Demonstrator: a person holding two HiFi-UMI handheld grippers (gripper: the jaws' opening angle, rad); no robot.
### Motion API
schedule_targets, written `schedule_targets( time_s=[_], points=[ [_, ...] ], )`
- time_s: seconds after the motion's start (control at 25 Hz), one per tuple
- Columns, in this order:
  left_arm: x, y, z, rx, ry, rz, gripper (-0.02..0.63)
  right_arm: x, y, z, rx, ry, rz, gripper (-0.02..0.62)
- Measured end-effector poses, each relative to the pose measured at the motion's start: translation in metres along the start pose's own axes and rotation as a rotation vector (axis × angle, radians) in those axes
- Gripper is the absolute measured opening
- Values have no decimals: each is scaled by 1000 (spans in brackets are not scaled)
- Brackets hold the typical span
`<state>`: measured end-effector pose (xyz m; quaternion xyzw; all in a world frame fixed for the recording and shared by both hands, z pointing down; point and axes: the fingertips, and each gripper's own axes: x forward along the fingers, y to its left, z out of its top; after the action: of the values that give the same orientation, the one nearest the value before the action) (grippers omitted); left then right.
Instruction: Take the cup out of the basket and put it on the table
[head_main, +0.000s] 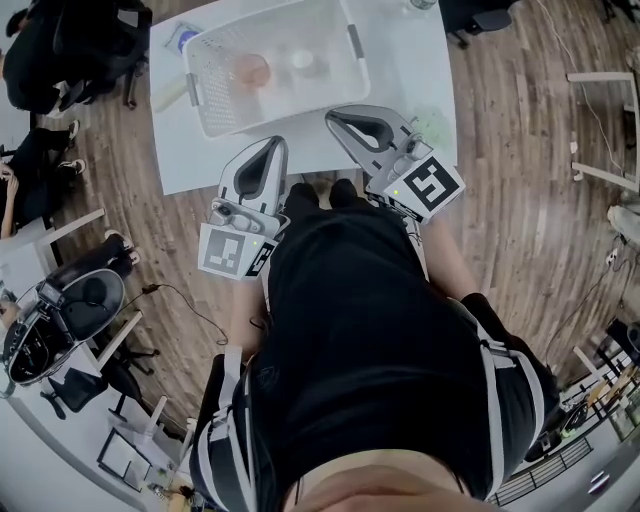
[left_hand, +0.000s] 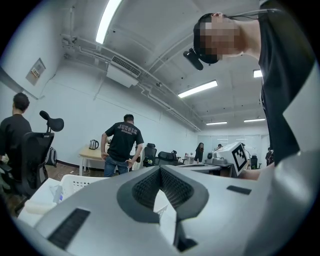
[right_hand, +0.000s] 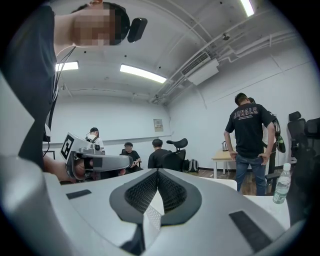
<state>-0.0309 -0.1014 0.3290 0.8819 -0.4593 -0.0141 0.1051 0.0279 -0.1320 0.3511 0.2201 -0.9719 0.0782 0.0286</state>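
The white mesh basket (head_main: 215, 100) stands on the white table (head_main: 190, 165) ahead of me. Inside it lie a pinkish cup (head_main: 252, 70) and a small white object (head_main: 303, 60). My left gripper (head_main: 272, 145) is held level at the table's near edge, just short of the basket's near wall, jaws shut and empty. My right gripper (head_main: 336, 118) sits beside the basket's near right corner, also shut with nothing in it. The left gripper view shows the closed jaws (left_hand: 160, 168) and the basket rim (left_hand: 75, 183). Closed jaws (right_hand: 158, 172) fill the right gripper view too.
A blue-capped item (head_main: 183, 40) and a pale roll (head_main: 168, 92) lie left of the basket. A clear bottle (right_hand: 282, 185) stands at the right. Office chairs (head_main: 75, 300) and seated people (head_main: 40, 150) are to the left. A person in black (left_hand: 122, 142) stands beyond the table.
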Motion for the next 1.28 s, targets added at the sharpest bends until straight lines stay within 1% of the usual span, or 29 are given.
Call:
schedule_targets(
  time_s=[0.32, 0.56, 0.84, 1.04, 1.2, 1.28],
  points=[
    [-2, 19, 9, 19, 5, -64, 18, 24, 8, 1, -7, 17, -22, 18],
    [-7, 34, 10, 16, 16, -85, 19, 41, 13, -2, -24, 49, -11, 18],
    [-16, 49, 6, 8, 27, -90, 20, 61, 13, -7, -62, 84, 4, 18],
    [-18, 61, 6, 3, 23, -76, 18, 80, 3, 0, -75, 86, -5, 18],
    [-21, 65, 5, -2, 26, -75, 18, 93, 1, 3, -95, 65, 25, 18],
    [-21, 68, 5, -2, 28, -74, 18, 100, -3, 1, -112, 82, 38, 18]
  ],
)
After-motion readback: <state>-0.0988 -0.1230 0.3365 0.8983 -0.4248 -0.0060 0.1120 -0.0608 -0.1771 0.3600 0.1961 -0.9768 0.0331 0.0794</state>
